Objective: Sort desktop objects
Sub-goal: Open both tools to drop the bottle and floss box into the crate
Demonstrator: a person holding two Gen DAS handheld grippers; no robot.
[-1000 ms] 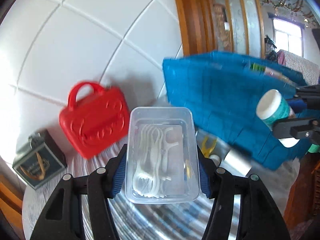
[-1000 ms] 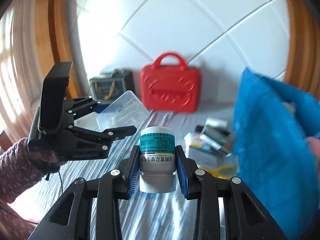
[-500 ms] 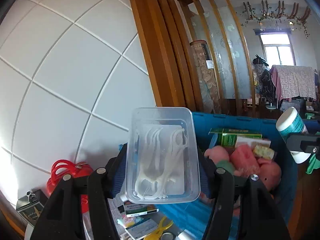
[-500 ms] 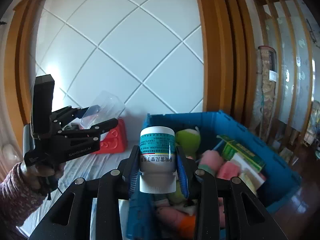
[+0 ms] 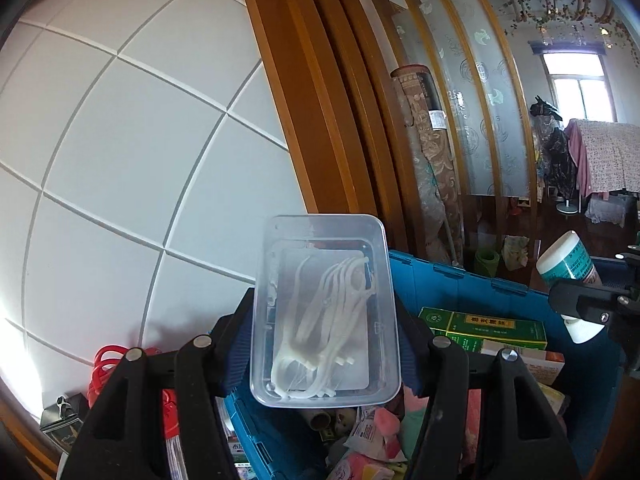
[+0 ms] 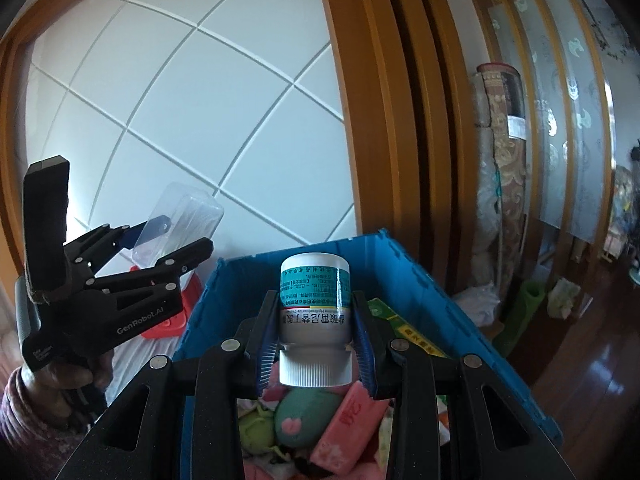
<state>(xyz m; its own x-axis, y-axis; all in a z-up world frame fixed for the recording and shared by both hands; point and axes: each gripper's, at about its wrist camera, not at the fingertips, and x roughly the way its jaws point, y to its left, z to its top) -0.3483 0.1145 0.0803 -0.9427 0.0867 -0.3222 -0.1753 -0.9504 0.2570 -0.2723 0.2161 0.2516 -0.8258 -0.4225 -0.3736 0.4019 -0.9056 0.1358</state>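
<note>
Both loads have come up off the bench and swung over the blue crate (image 6: 404, 276) since a second ago. Clear floss-pick box (image 5: 325, 312): clamped across its short sides in my left hand-held gripper (image 5: 325, 344), long axis running straight out along the fingers, hanging above the crate's near-left corner. White medicine bottle (image 6: 314, 312): pinched at the waist in my right hand-held gripper (image 6: 315, 344), cap toward me, base pointing away, hanging over the crate's interior with soft toys and a pink packet directly below. Crate lies below and ahead of both tools. Right looks the better placed for a drop; left sits nearer the rim and likely wants a little more reach inward. Red case (image 5: 116, 364) remains outside, left of the crate.
</note>
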